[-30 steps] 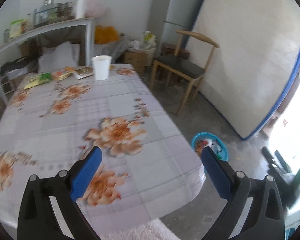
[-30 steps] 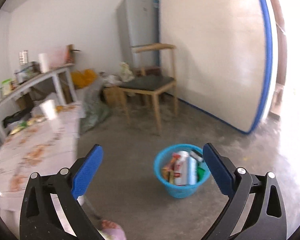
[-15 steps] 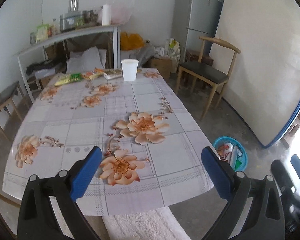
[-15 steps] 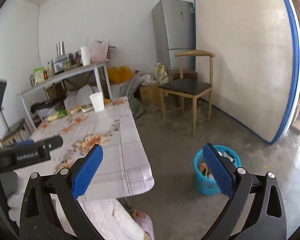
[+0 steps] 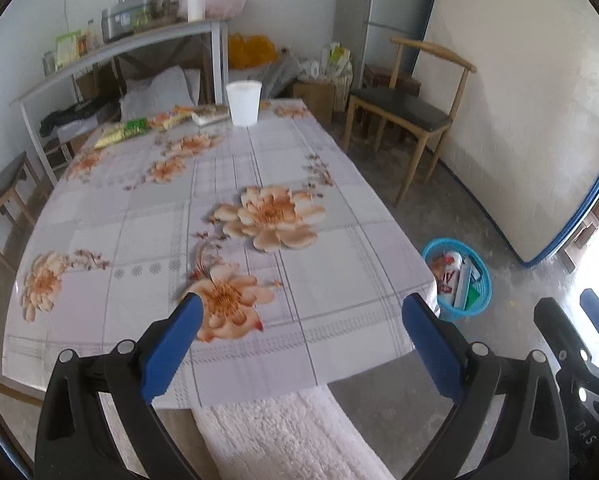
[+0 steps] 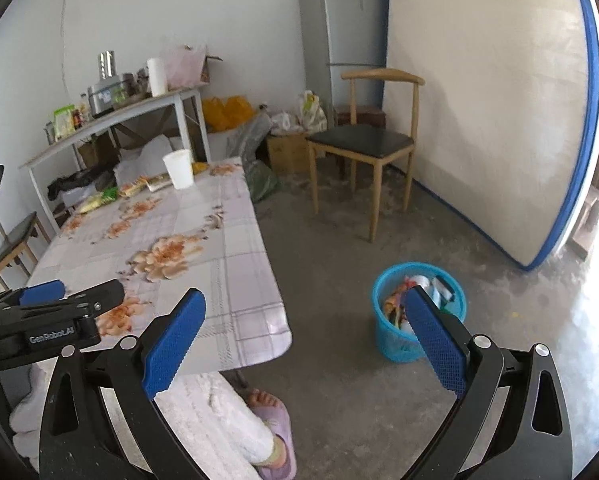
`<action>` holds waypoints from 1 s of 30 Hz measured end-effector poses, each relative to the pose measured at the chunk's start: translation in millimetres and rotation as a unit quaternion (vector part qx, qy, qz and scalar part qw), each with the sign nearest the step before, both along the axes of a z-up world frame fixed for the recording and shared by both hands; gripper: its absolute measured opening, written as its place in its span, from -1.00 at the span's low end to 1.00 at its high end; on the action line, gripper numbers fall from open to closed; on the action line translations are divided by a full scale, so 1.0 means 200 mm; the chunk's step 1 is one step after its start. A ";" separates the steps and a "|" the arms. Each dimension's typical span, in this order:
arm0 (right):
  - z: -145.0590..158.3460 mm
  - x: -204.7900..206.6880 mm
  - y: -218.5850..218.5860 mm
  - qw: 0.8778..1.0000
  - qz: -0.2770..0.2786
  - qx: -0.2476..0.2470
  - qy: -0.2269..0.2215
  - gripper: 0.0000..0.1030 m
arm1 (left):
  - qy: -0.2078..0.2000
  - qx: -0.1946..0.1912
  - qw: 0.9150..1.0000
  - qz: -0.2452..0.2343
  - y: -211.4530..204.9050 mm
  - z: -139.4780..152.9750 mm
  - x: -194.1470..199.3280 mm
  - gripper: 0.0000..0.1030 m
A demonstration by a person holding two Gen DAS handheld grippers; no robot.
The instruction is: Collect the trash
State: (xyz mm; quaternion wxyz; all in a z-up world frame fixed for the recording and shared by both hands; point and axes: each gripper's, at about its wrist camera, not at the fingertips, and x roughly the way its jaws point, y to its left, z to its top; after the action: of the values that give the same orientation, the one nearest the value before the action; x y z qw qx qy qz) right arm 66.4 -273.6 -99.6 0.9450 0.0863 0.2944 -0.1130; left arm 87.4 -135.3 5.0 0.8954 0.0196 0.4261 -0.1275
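Note:
A white paper cup (image 5: 243,103) stands at the far end of the flowered table (image 5: 139,240), with several snack wrappers (image 5: 127,130) lying to its left. The cup (image 6: 178,169) and wrappers (image 6: 99,200) also show in the right wrist view. A blue basket (image 5: 459,276) holding trash stands on the floor right of the table; it also shows in the right wrist view (image 6: 395,340). My left gripper (image 5: 299,336) is open and empty above the table's near edge. My right gripper (image 6: 303,336) is open and empty, beside the table over the floor.
A wooden chair (image 6: 363,144) stands past the basket, with a mattress (image 6: 479,100) leaning on the right wall and a fridge (image 6: 339,28) behind. A shelf table (image 5: 131,40) with clutter stands at the back. A stool (image 5: 3,192) is at the left. The person's legs (image 6: 219,420) are below.
Both grippers have pulled back and risen, so the whole table and the basket have come into view. Both stay open and empty.

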 end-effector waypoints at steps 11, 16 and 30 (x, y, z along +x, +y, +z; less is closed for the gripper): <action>-0.03 0.04 -0.02 0.999 -0.009 -0.020 0.047 0.86 | 0.049 0.008 0.998 0.044 0.05 -0.09 0.03 0.89; -0.04 0.05 -0.03 0.998 -0.010 -0.014 0.056 0.86 | 0.046 0.010 0.996 0.077 0.12 -0.08 0.06 0.89; -0.01 0.08 -0.01 0.998 0.001 -0.017 0.062 0.86 | 0.046 0.024 0.992 0.111 0.22 -0.08 0.05 0.89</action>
State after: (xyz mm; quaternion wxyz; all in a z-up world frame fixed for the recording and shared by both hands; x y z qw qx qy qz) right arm 83.3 -276.5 -102.0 0.9263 0.0624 0.3508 -0.1225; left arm 97.8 -91.8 -10.0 0.8825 -0.0128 0.4697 -0.0178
